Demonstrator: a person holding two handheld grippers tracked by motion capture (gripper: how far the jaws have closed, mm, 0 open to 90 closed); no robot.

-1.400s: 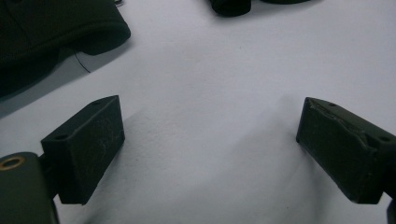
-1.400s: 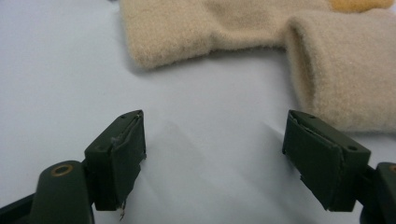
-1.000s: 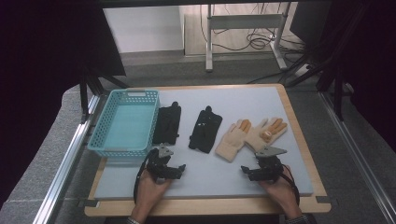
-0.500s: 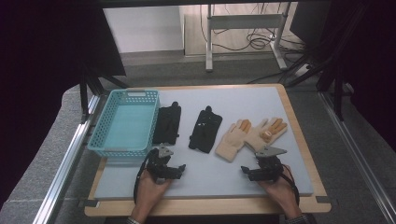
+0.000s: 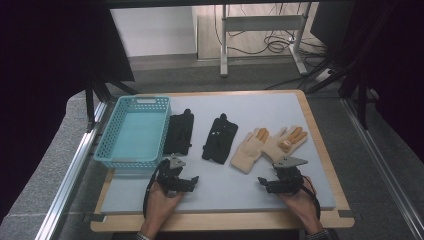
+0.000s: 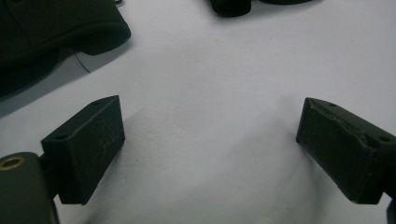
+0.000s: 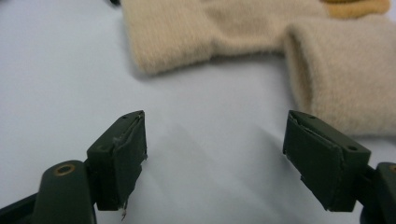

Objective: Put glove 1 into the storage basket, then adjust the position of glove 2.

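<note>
Both tongs point(image 6: 210, 149) point(image 7: 215, 158) spread wide, empty, over matte tabletop point(image 5: 280, 107) near knitted beige gloves point(image 7: 261, 28)

Four gloves are lying on the table: two black gloves point(image 5: 178, 133) point(image 5: 220, 139) sitting toward eleven and twelve o'clock, and two beige gloves point(image 5: 248, 150) point(image 5: 286, 141) lying overlapped toward one o'clock. One turquoise basket point(image 5: 116, 159) is standing at ten o'clock. Two hand-held grippers point(image 5: 192, 181) point(image 5: 262, 183) are resting near six o'clock.
</note>
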